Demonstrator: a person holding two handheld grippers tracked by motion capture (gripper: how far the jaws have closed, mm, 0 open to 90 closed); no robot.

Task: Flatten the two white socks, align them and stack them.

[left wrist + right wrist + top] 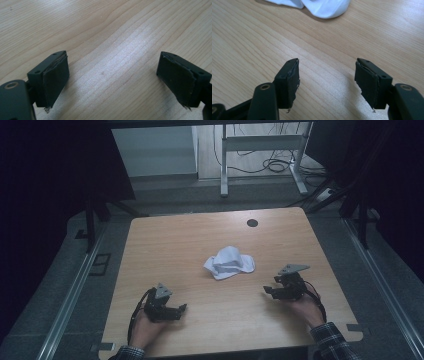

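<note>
Crumpled white cloth (229,262) lies untouched on the wooden table (165,250).
Soft and light, it is best pinched at a raised fold; left gripper (181,309) and right gripper (267,290) are held wide, empty.

One white cloth (229,262), crumpled into a loose heap. It is placed near table centre, slightly toward 3 o'clock.
</note>
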